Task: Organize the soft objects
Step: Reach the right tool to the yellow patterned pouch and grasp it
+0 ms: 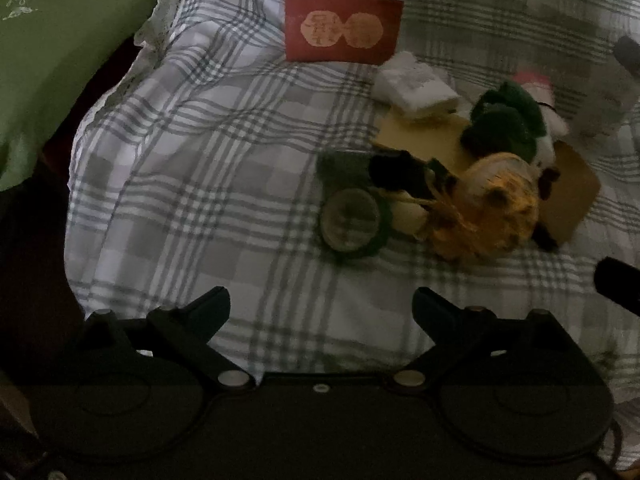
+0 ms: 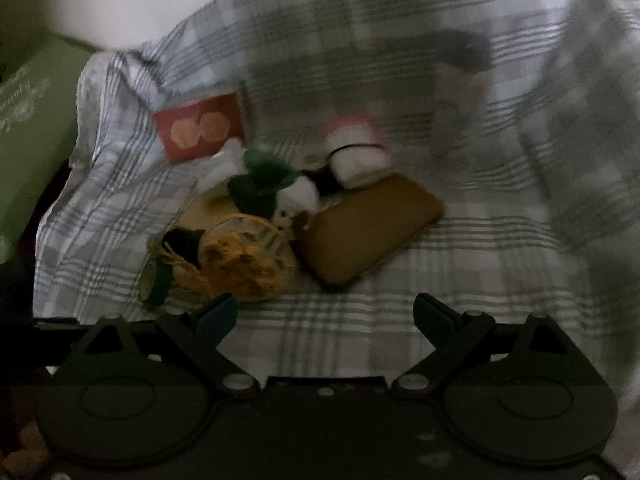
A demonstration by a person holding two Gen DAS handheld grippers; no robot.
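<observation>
**Soft Things Heaped on a Checked Sheet, Both Tools Wide Apart**

One heap of soft objects lay on the grey-and-white plaid sheet (image 1: 200, 184), right of centre in the left wrist view and left of centre in the right wrist view. Both views were dim and blurred, so the count is rough. In it were one yellow-orange knitted piece (image 1: 496, 208), one dark green fuzzy piece (image 1: 504, 124), one round green-rimmed disc (image 1: 351, 222), one white folded item (image 1: 416, 88), and one white plush with a pink top (image 2: 356, 148). One flat mustard-yellow pad (image 2: 368, 232) lay under the heap's edge. One red card with two pale round marks (image 1: 343, 26) lay apart, just beyond the heap. One green cushion (image 1: 52, 60) sat at the sheet's left edge.

The left gripper (image 1: 322, 308) hung over bare sheet, jaws spread wide, nothing between them. The right gripper (image 2: 326, 314) stood likewise spread and empty, its left finger just beside the knitted piece.
</observation>
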